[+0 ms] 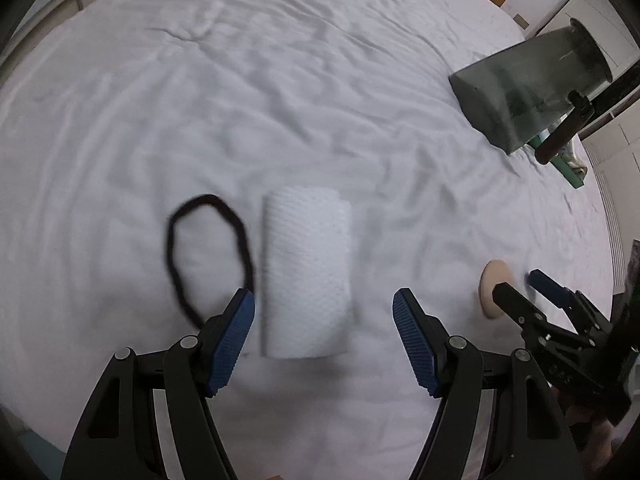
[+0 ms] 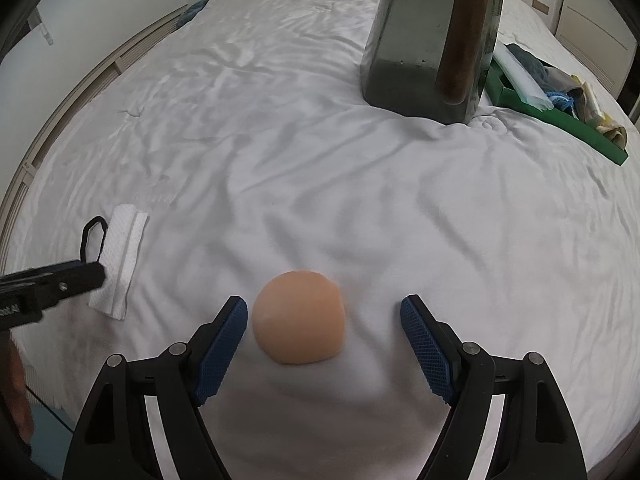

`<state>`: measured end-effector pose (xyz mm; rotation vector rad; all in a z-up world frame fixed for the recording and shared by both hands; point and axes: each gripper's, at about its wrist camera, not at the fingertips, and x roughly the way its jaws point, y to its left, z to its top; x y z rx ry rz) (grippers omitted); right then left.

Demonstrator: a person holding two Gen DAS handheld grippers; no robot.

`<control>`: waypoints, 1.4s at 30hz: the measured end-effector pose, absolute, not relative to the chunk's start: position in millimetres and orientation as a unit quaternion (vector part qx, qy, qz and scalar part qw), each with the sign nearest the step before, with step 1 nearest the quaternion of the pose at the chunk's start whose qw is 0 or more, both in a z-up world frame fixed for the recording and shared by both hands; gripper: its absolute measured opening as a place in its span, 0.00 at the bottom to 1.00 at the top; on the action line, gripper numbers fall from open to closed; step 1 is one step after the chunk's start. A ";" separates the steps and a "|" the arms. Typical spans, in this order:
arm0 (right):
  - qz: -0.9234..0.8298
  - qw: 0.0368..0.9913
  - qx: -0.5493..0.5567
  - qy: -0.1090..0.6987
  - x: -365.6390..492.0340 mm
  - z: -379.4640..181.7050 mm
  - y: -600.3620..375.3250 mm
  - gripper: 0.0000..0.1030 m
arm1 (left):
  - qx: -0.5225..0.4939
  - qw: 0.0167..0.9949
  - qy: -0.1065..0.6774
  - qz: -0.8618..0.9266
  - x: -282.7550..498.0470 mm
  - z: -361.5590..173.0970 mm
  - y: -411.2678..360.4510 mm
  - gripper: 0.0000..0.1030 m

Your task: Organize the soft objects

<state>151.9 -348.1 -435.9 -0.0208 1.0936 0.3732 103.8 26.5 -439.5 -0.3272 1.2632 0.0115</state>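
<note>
A folded white paper towel (image 1: 306, 276) lies on the white bed sheet, between the fingers of my open left gripper (image 1: 323, 312). A black hair band (image 1: 208, 256) lies just left of the towel, by my left finger. A round beige soft pad (image 2: 299, 317) lies on the sheet between the fingers of my open right gripper (image 2: 323, 320); it also shows in the left wrist view (image 1: 495, 286), beside the right gripper (image 1: 520, 288). The towel (image 2: 120, 258) and hair band (image 2: 93, 236) show at the left of the right wrist view, with the left gripper (image 2: 60, 280) over them.
A dark grey translucent container (image 2: 432, 36) with a brown handle (image 2: 460, 40) stands at the back right of the bed (image 2: 280, 140). A green tray (image 2: 560, 116) with folded cloths lies to its right. A wooden headboard is at the far end.
</note>
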 end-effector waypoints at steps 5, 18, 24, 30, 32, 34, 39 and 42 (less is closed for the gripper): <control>0.174 0.839 -0.003 0.516 151.5 -436.2 -353.9 0.77 | -0.146 0.791 0.594 0.014 115.8 -451.7 20.2 0.64; 0.175 0.837 0.005 0.518 151.5 -438.8 -360.0 0.77 | -0.136 0.787 0.602 0.016 122.4 -461.9 11.5 0.48; 0.175 0.837 0.004 0.519 152.0 -439.8 -358.5 0.77 | -0.128 0.788 0.602 0.023 123.4 -463.2 11.5 0.35; 0.176 0.836 0.007 0.519 153.5 -440.3 -359.2 0.76 | -0.127 0.787 0.603 0.030 125.3 -464.3 19.9 0.22; 0.176 0.836 0.006 0.520 154.2 -441.3 -359.0 0.76 | -0.125 0.787 0.603 0.029 125.2 -465.0 19.7 0.20; 0.176 0.836 0.007 0.520 154.2 -441.8 -358.8 0.75 | -0.125 0.788 0.602 0.027 124.4 -463.8 20.1 0.17; 0.177 0.835 0.008 0.520 155.2 -442.4 -357.1 0.75 | -0.132 0.791 0.597 0.022 122.5 -456.2 24.6 0.17; 0.179 0.835 0.009 0.520 157.0 -443.4 -357.5 0.75 | -0.128 0.794 0.594 0.018 124.3 -448.8 23.4 0.15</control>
